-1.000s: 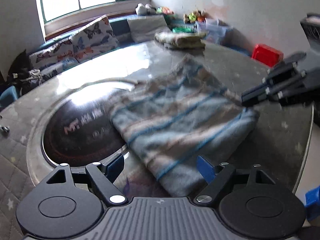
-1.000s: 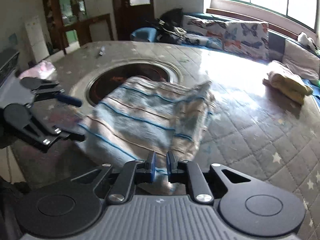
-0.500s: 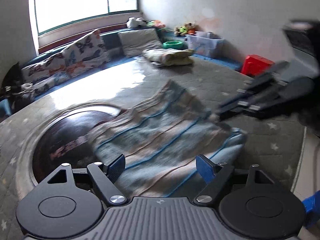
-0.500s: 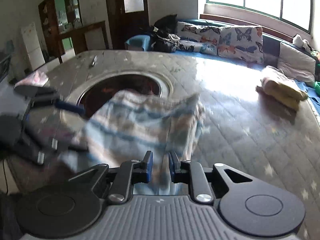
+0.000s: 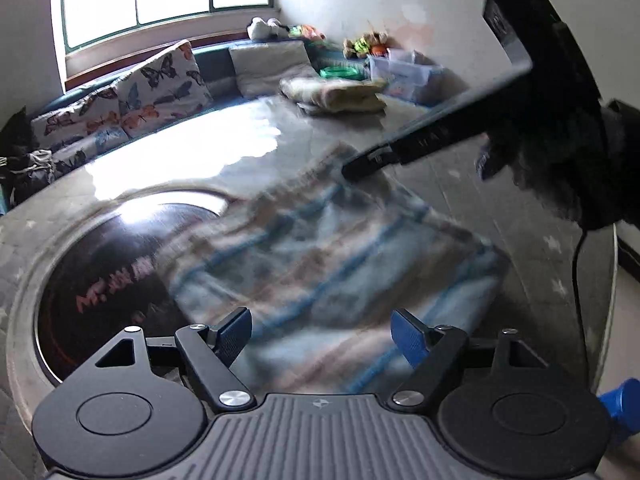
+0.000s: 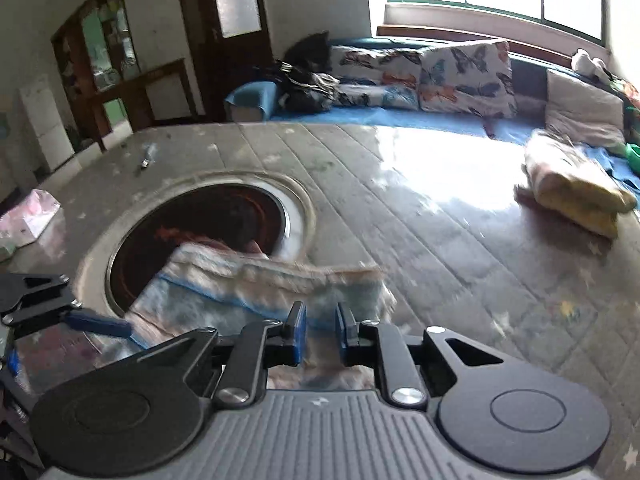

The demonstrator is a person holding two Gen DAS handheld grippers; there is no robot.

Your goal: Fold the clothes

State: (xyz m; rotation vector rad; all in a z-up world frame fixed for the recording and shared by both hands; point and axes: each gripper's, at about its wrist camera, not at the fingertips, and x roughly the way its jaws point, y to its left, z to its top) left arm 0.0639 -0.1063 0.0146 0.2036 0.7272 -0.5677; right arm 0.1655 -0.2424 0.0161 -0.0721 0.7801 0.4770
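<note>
My right claw has its two blue pads drawn close with only a narrow slit between them; the striped cloth runs under and between them, and seen from the left wrist camera the tip sits right on the cloth's far edge, so I judge it is pinching that edge, though blur keeps me from swearing to it; my left claw is spread wide, holding nothing, hovering low over the near edge of the same cloth.

The cloth lies on the round quilted table, partly over the dark glass disc set in the table's middle; it already lies doubled, a thick rounded fold showing along one side, so some folding shows as done; the edge at my right claw is raised off the rest, so I judge a further fold is under way and the bundle is not yet flat and squared.

It is a soft, thick piece, pale blue and beige with thin bright-blue stripes; at the table's far side sits a folded yellowish bundle.
</note>
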